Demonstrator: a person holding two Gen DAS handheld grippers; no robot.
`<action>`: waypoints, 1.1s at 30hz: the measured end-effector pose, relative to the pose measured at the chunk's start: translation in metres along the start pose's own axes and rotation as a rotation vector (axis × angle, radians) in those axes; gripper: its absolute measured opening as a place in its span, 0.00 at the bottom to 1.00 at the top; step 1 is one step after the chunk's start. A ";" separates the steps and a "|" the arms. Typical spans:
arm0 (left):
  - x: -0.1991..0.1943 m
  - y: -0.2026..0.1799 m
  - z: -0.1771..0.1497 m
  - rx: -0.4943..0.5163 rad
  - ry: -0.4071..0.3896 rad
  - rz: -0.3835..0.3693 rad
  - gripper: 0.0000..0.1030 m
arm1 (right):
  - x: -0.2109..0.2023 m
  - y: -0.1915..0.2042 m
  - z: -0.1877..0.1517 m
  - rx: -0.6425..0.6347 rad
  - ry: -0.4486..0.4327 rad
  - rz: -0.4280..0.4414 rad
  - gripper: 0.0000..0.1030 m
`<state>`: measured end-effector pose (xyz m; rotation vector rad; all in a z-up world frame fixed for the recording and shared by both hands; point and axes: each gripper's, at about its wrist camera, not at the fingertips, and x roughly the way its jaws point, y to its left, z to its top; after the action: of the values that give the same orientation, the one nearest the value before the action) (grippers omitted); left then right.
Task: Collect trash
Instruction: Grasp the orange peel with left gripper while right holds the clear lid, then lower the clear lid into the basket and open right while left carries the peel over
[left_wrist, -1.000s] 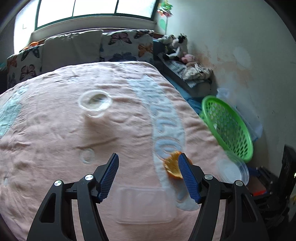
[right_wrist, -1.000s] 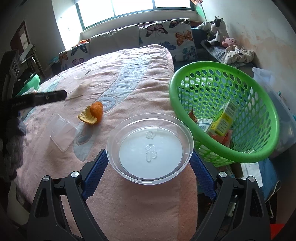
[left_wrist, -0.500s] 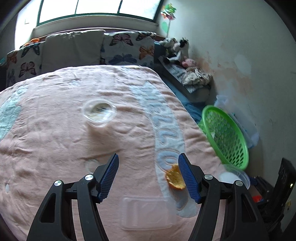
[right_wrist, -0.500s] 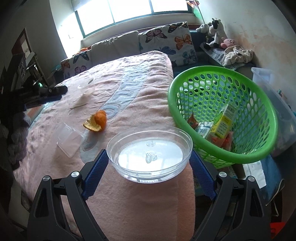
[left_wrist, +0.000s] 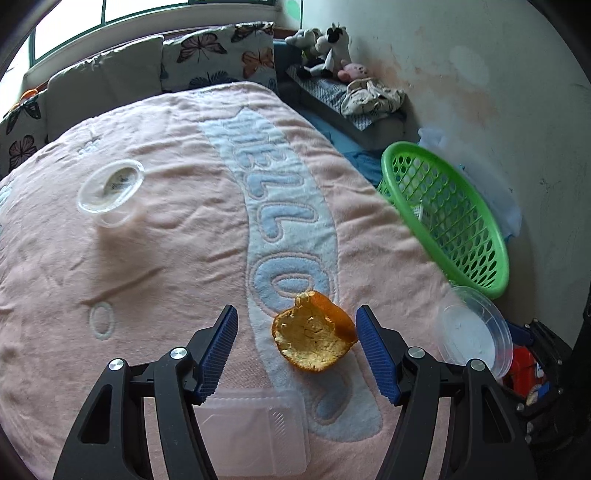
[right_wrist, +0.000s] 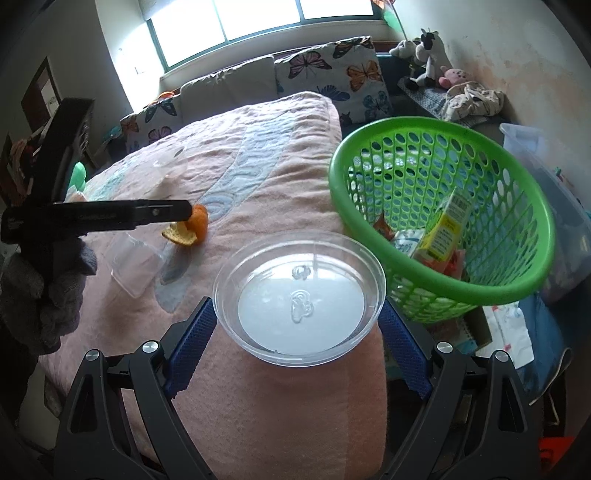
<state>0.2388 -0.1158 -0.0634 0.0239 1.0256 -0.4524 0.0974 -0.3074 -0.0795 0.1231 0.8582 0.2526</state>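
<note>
Over bedspread (left_wrist: 155, 266), left gripper (left_wrist: 297, 341) gapes around peel (left_wrist: 314, 341).

In the right wrist view, the left gripper (right_wrist: 186, 214) is seen from the side, so its two fingers overlap and the gap between them cannot be judged there. Its tip covers part of the orange peel (right_wrist: 190, 230). At the left edge, the gloved hand (right_wrist: 40, 291) is cut off by the frame.

The trash inside the green basket (right_wrist: 439, 125) is partly hidden behind the near rim; the print on the yellow carton (right_wrist: 445, 230) is too small to read.

In the left wrist view, the clear rectangular container (left_wrist: 255, 432) at the bottom is partly covered by the gripper fingers, and the round clear cup (left_wrist: 110, 190) in the upper left is blurred.
</note>
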 end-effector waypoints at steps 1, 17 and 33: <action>0.002 -0.001 0.000 0.002 0.005 0.002 0.61 | 0.001 0.000 -0.001 -0.002 0.000 -0.003 0.85; 0.011 -0.016 0.001 0.052 -0.014 -0.037 0.30 | 0.019 0.009 0.003 -0.076 0.029 -0.046 0.92; -0.009 -0.010 0.003 0.006 -0.063 -0.079 0.27 | 0.008 0.011 0.017 -0.082 -0.010 -0.051 0.89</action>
<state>0.2341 -0.1226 -0.0527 -0.0261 0.9655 -0.5253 0.1139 -0.2948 -0.0722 0.0265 0.8389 0.2392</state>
